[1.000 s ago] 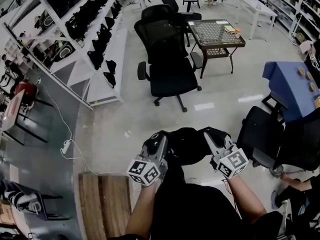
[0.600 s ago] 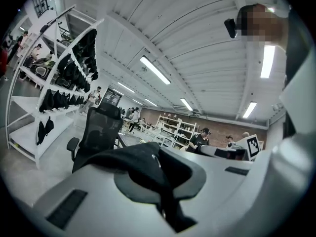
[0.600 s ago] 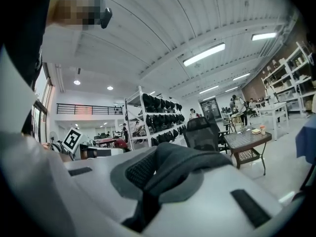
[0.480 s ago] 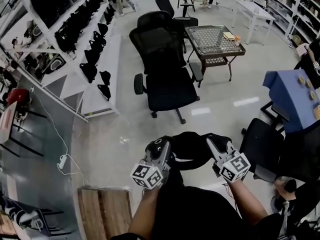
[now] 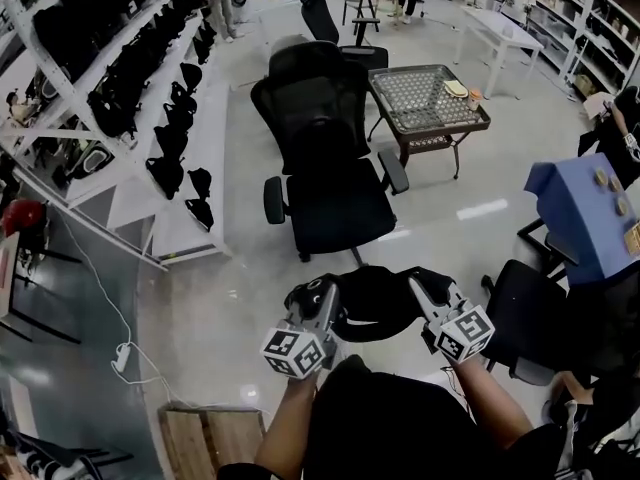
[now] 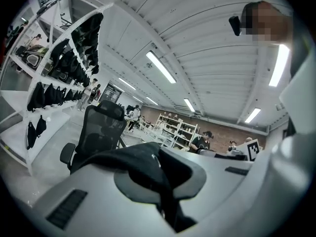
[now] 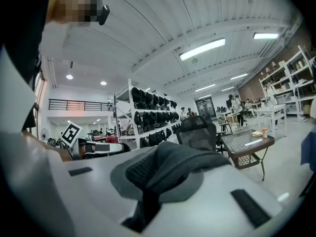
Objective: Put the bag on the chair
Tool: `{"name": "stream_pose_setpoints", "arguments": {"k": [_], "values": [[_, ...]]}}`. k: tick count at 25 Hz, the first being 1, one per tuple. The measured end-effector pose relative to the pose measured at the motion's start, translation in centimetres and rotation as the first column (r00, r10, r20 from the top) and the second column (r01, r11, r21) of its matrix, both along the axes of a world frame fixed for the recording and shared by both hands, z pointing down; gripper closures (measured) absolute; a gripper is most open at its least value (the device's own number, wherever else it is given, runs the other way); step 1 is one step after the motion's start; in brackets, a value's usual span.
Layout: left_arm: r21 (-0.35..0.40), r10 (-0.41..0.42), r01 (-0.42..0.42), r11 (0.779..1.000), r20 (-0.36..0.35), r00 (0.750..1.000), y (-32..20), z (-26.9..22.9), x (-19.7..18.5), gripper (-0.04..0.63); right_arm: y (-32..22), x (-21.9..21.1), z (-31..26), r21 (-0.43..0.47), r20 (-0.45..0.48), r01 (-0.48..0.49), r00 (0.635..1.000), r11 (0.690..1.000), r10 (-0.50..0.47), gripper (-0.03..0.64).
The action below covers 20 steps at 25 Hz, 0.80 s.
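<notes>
Black fabric forms the bag (image 5: 372,303), which hangs in the air low in the head view, just in front of the person's body. It is stretched between two hand-held tools. The left claw (image 5: 318,303) grips the bag's left end and the right claw (image 5: 422,286) grips its right end. Both are level with each other above the pale grey floor (image 5: 230,288).

In the left gripper view, the pale jaws are pressed together on a fold of the dark cloth, which bulges up between them. In the right gripper view, the jaws are likewise clamped on the bag, with a patch of mesh-textured cloth showing at the pinch.

The chair (image 5: 335,173) is a black office chair with a mesh back and armrests. It stands on the floor straight ahead, with its seat facing the person. The bag is held short of it and well apart from it.

Just beside the chair, to its right, stands a dark-framed worktop (image 5: 425,98) with a lattice top and a few small items on its far corner. White shelving (image 5: 150,88) runs along the left side, hung with rows of black bags. At the right edge there is a blue cloth (image 5: 580,203) draped over a surface. A second black chair (image 5: 525,313) stands near the right claw.
</notes>
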State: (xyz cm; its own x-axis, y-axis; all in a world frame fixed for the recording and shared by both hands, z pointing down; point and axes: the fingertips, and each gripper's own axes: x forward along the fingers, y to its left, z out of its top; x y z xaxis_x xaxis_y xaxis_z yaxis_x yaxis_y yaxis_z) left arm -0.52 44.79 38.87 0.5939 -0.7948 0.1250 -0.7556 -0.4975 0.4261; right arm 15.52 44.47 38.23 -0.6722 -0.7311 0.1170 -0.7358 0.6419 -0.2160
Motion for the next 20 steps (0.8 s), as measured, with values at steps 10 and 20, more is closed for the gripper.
{"name": "stream_pose_setpoints", "arguments": {"k": [10,20], "values": [[0.016,0.046,-0.046,0.999,-0.009,0.999,-10.4,-1.4,-4.8,0.575,-10.9,-4.8,-1.2,0.013,0.007,-0.049,0.999,0.999,0.049,0.597],[0.024,0.056,-0.055,0.998,-0.044,0.997,-15.3,-0.4,-9.0,0.575,-16.1,-9.9,-1.2,0.020,-0.038,-0.052,0.998,0.998,0.052,0.597]]}}
